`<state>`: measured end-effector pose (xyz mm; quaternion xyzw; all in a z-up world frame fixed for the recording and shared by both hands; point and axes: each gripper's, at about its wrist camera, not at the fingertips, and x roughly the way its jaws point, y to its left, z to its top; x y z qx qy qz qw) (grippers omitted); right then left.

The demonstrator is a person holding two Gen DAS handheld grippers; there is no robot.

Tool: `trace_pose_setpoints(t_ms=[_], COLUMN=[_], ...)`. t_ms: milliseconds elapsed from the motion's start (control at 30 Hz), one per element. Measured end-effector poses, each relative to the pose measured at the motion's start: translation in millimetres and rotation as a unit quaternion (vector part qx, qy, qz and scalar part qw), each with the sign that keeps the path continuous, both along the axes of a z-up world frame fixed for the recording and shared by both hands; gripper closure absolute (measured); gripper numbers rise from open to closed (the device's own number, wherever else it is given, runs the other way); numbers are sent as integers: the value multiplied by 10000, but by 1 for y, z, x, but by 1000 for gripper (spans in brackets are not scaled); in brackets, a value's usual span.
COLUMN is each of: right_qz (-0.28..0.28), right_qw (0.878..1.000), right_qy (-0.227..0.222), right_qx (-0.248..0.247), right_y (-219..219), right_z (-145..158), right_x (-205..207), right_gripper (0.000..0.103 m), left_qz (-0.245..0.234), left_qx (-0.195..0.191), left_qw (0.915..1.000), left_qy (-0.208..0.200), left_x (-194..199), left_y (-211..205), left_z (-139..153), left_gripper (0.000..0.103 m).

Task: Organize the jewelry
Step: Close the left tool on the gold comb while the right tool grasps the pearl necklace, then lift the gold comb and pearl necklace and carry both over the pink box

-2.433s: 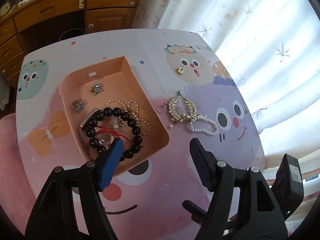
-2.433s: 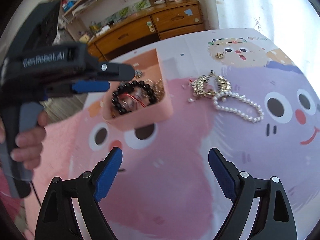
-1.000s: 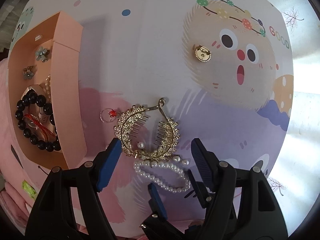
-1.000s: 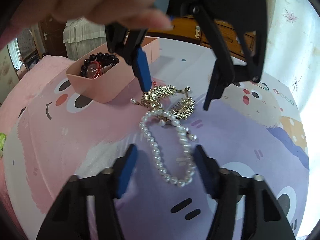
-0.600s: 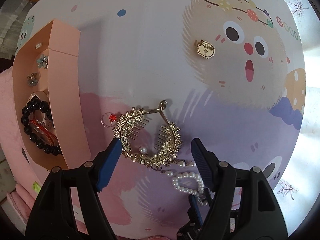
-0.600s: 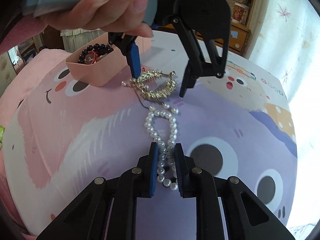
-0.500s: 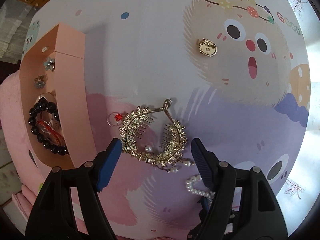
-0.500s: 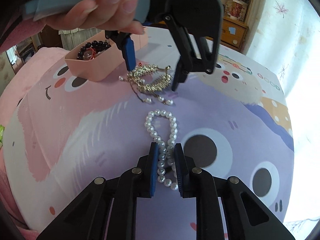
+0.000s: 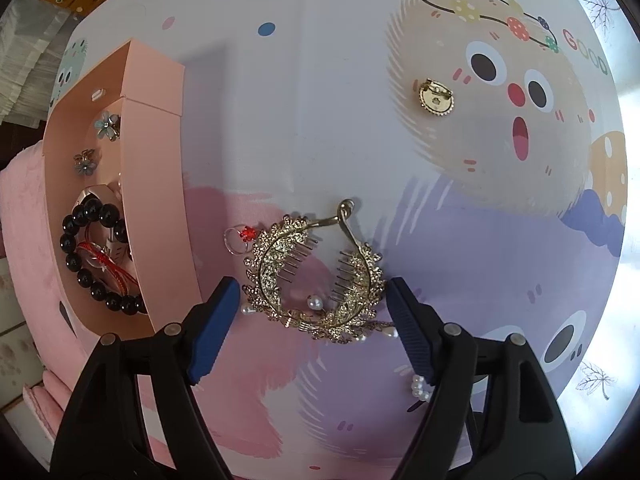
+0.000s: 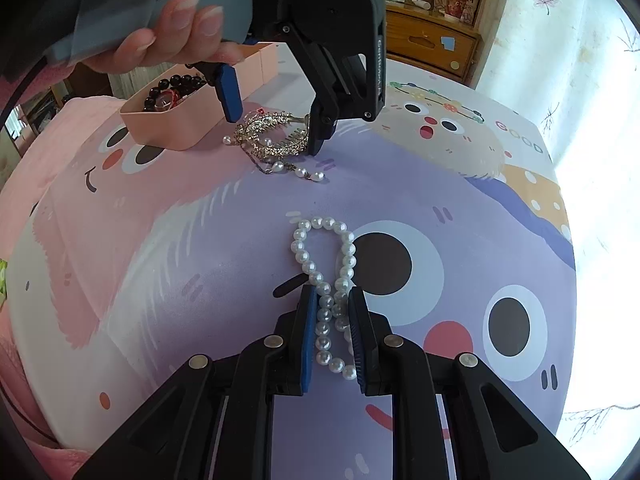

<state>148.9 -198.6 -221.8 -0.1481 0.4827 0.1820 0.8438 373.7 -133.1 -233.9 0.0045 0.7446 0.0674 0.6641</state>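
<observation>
Right gripper [image 10: 331, 320] pinching white pearl-bead bracelet [image 10: 326, 276] at lower centre on the bench [image 10: 200, 240], left gripper [image 9: 312, 312] spread astride gold rhinestone hair comb [image 9: 316, 276] mid-frame; judged next: lift pearls clear, carry to pink box [image 9: 160, 184], upper left.

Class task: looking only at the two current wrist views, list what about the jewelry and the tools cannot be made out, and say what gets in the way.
- Left wrist view: most of the pearl bracelet is hidden behind the left tool.
- Left wrist view: the pink box wall covers part of the black bead bracelet.
- Right wrist view: the box's small pieces are too small and masked by the left tool.
- Right wrist view: the right tool fingers hide the pearls between them.
</observation>
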Motion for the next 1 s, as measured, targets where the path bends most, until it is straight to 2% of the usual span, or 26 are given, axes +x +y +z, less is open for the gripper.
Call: trace_pose_setpoints(t_ms=[100,433,633,767,800,1000], right_qz=[-12,-151,-266,-351,-369,-584], right_qw=[10000,9999,9995,9979,9975,9962], right_qy=[9,39,83,176,167,245], right_qx=[1,47,149,514,581,595], right_y=[-1,-5,-6,-11,-11,-7], right_z=[0,1,2,5,7,8], right_x=[-1,-3,-3,-1,-1,2], right_gripper=[87,87,88,93,103,103], left_qz=[67,82,43,-41,-55,-166], left_qx=[-218,-514,-903,-888,-930,-1105], left_qw=[9997,9984,9958,9959,9954,9929], left_qy=[-74,-202,-108,-183,-203,-415], left_x=[-1,-16,-30,-38,-44,-55], left_y=[4,30,46,50,56,58], left_z=[1,12,-8,-1,-3,26], left_gripper=[31,31,31,31,31,31])
